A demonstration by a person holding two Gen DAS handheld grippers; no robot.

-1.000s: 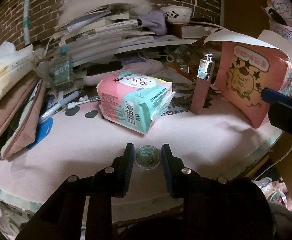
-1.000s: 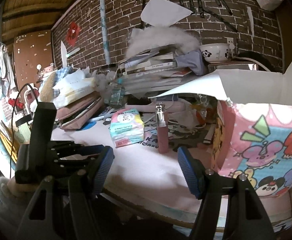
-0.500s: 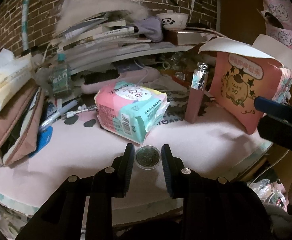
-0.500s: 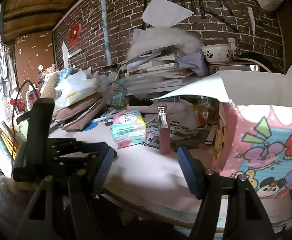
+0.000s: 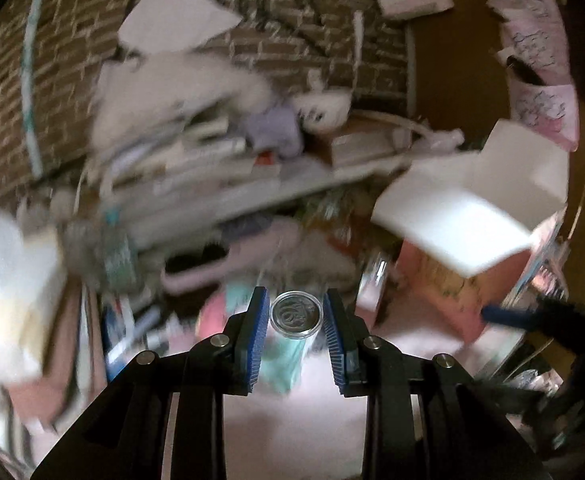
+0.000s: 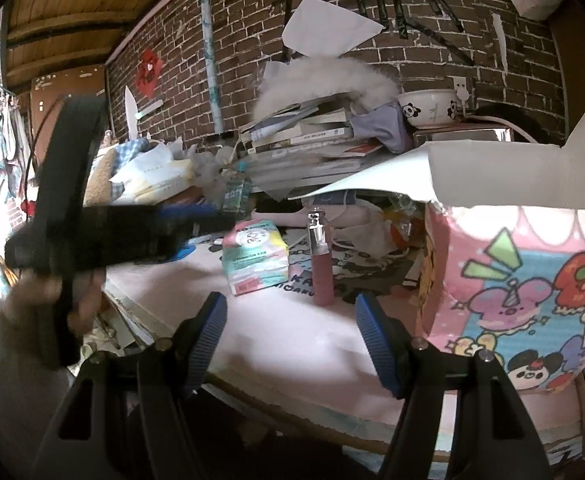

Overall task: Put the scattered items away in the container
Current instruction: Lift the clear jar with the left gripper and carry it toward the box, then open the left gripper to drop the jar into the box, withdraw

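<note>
**Left tongs carry a clear round case above the cluttered tabletop**

The pink-covered tabletop runs along a brown brick wall, with a slumped stack of books and papers at the back. At its right end stands the pink cartoon-printed cardboard box, its white top flaps folded open; in the left wrist view, which is smeared by motion, the same box sits up and to the right of the tongs.

Near the middle of the tabletop lies a pink-and-mint soft tissue pack. Just to its right, apart from it, a tall pink bottle with a silver cap stands upright.

The left tongs are pinching a small round transparent plastic case with an embossed disc inside, its blue ribbed pads pressed to either side. The case is held in the air, clear of the tabletop, in front of the tissue pack. From the right wrist view these tongs appear as a dark blurred shape at the left, gripped by the person's hand.

The right tongs are spread wide with nothing between them, hovering over the near edge of the tabletop just left of the box.
</note>
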